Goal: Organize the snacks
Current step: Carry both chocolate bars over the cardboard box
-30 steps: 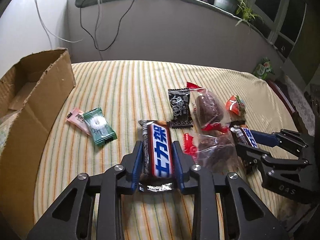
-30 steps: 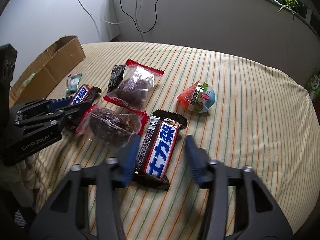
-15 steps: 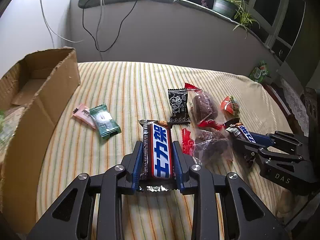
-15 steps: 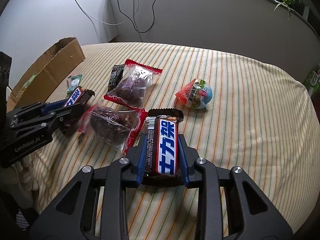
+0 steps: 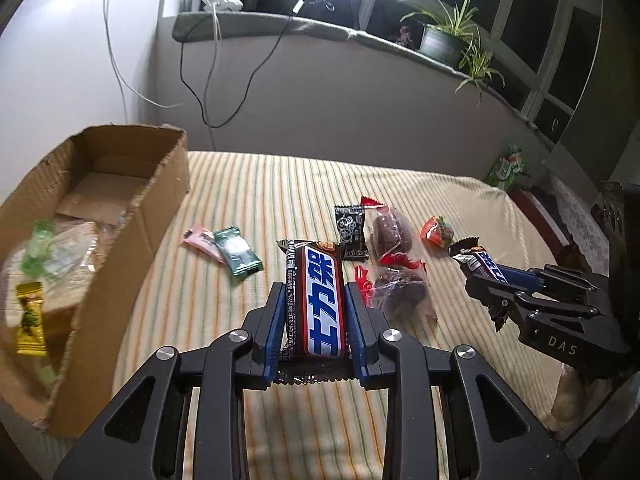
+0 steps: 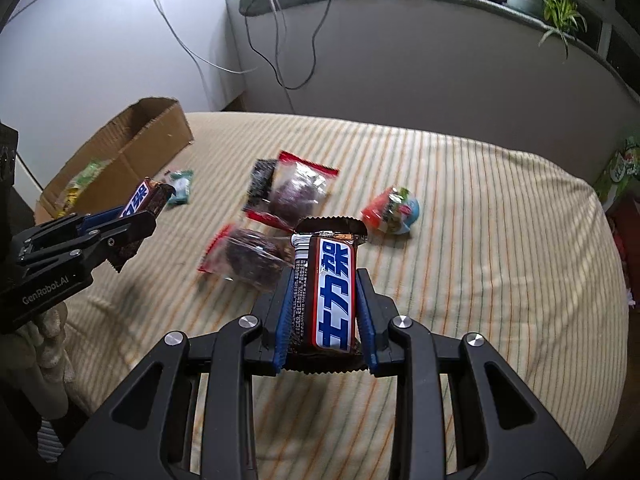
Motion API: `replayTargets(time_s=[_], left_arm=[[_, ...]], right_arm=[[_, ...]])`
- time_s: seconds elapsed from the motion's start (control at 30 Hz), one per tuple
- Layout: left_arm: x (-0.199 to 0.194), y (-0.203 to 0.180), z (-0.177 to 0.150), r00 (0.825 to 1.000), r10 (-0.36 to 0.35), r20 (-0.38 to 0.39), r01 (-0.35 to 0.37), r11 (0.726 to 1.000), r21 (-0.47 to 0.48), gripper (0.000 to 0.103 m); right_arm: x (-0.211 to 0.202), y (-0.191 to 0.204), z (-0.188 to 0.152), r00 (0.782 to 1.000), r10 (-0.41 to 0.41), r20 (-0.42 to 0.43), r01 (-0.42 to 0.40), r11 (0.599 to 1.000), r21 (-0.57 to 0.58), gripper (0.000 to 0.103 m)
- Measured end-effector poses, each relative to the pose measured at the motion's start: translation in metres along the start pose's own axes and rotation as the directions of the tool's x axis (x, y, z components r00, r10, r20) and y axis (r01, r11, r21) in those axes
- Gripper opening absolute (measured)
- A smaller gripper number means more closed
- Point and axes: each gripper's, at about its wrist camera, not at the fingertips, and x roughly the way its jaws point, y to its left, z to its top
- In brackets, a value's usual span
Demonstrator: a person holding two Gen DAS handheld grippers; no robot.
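My left gripper (image 5: 316, 300) is shut on a brown and blue chocolate bar (image 5: 320, 300) and holds it above the striped cloth, right of an open cardboard box (image 5: 120, 208) with several snacks inside. My right gripper (image 6: 326, 300) is shut on a second, identical chocolate bar (image 6: 332, 292), also lifted off the cloth. Each gripper shows in the other's view: the right gripper (image 5: 496, 280) at the right, the left gripper (image 6: 136, 216) at the left near the box (image 6: 132, 136).
On the striped cloth (image 5: 260, 184) lie a pink candy (image 5: 200, 238), a green candy (image 5: 238, 254), a black sachet (image 5: 352, 232), two clear red-edged packs of dark cake (image 5: 390, 232) (image 5: 396, 292) and a red-wrapped round snack (image 5: 438, 232). A grey wall with hanging cables stands behind.
My right gripper has shut on the second bar and lifted it. My left gripper has risen with its bar and moved toward the box.
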Motion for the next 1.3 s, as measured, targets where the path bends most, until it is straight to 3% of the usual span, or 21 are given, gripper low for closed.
replayTargets(time_s=[0.6, 1.3], left_arm=[[-0.050, 0.052, 0.011, 0.993, 0.074, 0.095, -0.068, 0.996, -0.065, 0.027], [-0.064, 0.129, 0.028, 0.978, 0.172, 0.121, -0.155, 0.978, -0.137, 0.027]], right_arm=[[-0.011, 0.075, 0.047, 0.995, 0.073, 0.073, -0.065, 0.992, -0.112, 0.030], [0.038, 0.179, 0.109, 0.979, 0.196, 0.047, -0.180, 0.955, -0.237, 0.030]])
